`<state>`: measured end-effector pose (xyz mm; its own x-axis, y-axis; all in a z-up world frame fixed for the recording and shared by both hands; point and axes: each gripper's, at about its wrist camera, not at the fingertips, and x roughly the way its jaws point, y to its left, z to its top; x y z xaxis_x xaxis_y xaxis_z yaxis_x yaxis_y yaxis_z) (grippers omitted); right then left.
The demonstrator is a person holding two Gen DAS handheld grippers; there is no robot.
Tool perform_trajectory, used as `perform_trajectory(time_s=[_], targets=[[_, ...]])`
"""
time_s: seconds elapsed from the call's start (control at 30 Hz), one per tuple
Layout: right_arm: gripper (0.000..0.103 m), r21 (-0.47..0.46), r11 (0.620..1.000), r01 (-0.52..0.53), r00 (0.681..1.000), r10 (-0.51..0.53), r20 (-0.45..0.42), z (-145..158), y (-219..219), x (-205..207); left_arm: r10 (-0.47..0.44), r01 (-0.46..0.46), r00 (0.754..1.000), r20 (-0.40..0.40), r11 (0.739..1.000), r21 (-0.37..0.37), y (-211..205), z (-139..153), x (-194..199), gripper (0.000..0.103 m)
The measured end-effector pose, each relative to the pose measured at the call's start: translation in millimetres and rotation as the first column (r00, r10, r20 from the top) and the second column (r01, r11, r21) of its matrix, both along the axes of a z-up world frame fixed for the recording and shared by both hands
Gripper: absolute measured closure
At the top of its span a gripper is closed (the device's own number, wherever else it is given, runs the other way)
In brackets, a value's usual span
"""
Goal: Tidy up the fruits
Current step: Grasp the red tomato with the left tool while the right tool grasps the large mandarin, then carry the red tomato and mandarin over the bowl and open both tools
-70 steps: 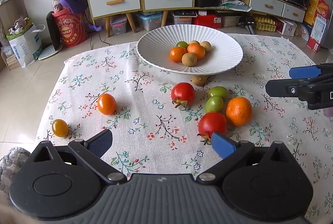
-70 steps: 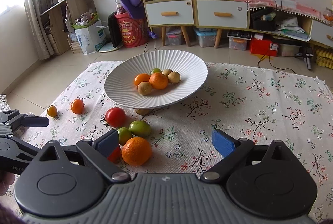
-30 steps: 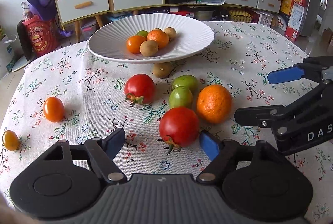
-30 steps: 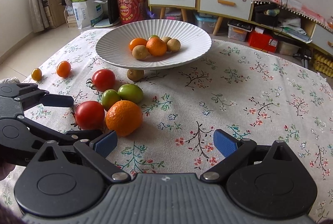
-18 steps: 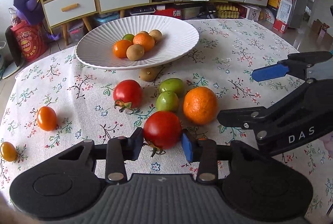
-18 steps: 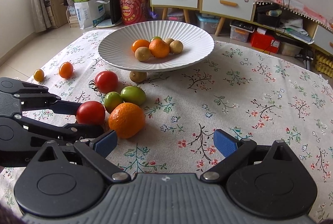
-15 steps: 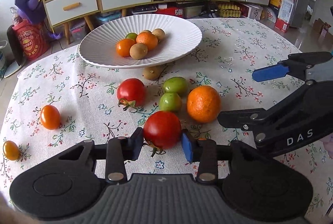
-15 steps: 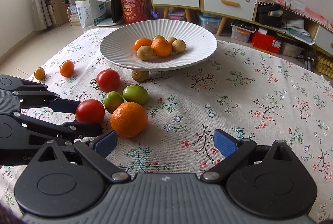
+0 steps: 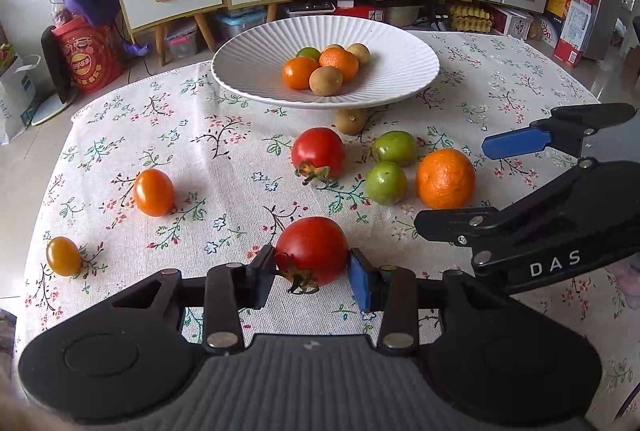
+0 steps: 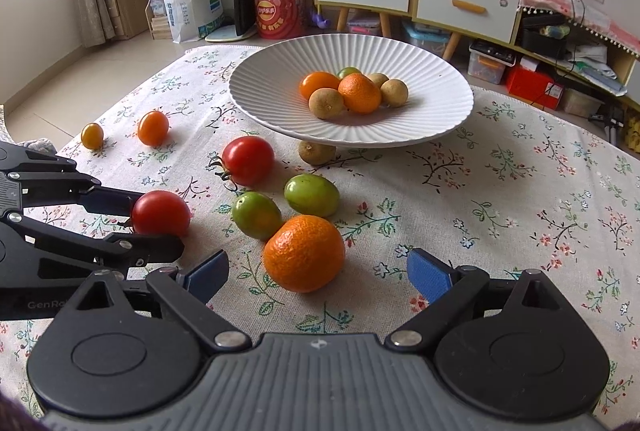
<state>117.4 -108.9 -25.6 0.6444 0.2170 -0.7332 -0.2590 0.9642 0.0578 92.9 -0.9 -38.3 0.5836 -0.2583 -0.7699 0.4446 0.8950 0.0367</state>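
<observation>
Tomato pinched, orange next, plate waiting at twelve o'clock.

The white plate sat far across the cloth; the orange lay between my right gripper's spread jaws, which had just been closing, untouched, firm-skinned, best taken across its middle. My left gripper pinched the red tomato at its sides: soft, smooth, likely to bruise, so gently.

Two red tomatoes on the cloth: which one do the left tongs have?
The near red tomato, clamped between the left tongs; the other red tomato sits free nearer the plate.
</observation>
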Motion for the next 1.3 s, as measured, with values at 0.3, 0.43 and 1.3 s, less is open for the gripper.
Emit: perform_trajectory(time_s=[0.3, 0.43, 1.3], targets=[[0.042, -0.012, 0.999, -0.048, 0.999, 0.048, -0.012, -1, 9, -4, 0.007, -0.007, 1.000, -0.002, 1.000, -0.001, 6, 0, -2, 0.062], [0.050, -0.013, 0.999, -0.041, 0.999, 0.040, -0.006, 1, 8, -3, 0.013, -0.013, 1.000, -0.004, 1.000, -0.003, 6, 1, 0, 0.062], [0.064, 0.123, 0.991, 0.052, 0.996, -0.061, 0.064, 39, -23, 13, 0.048, -0.044, 0.998, 0.028, 0.993, -0.106, -11, 32, 15, 0.063]])
